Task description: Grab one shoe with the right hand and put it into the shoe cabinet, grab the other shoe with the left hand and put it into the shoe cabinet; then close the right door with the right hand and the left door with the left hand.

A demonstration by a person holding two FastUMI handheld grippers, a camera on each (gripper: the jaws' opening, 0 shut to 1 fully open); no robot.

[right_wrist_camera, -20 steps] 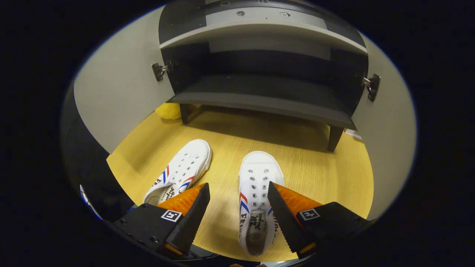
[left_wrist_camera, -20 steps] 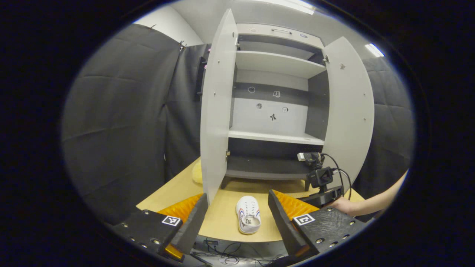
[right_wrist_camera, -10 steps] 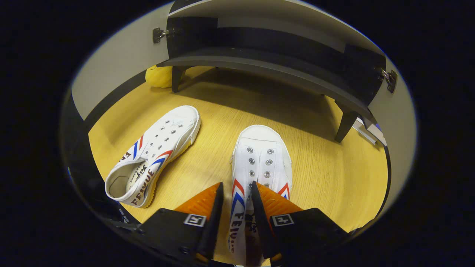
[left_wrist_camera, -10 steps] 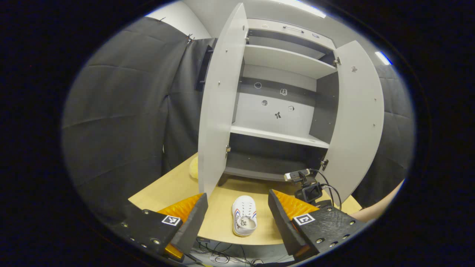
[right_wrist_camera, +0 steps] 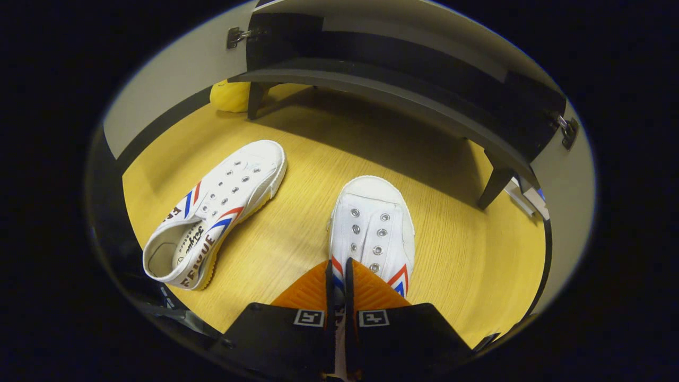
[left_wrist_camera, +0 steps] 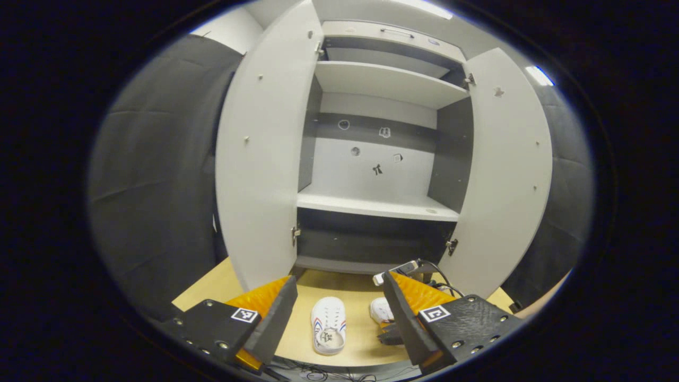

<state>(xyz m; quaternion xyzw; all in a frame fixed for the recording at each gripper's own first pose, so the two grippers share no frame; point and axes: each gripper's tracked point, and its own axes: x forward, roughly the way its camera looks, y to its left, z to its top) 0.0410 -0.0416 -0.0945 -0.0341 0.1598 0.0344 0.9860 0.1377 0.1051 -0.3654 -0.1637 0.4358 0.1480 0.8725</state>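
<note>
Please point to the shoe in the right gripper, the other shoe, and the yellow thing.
Held shoe (right_wrist_camera: 371, 223): right gripper view, toe top.
Other shoe (right_wrist_camera: 233, 185): right gripper view, eyelet area.
Yellow thing (right_wrist_camera: 229, 95): right gripper view, its middle.

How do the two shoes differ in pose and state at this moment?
The right shoe has the right gripper shut on its side wall; the left shoe lies free. The right shoe points straight at the cabinet; the left shoe is angled. Both are white with red-blue stripes, on the table.

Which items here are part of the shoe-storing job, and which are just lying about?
Job:
right gripper, shut on right shoe
left shoe
left gripper, open
shoe cabinet, left door, right door

Lying about:
yellow object by cabinet leg
</note>
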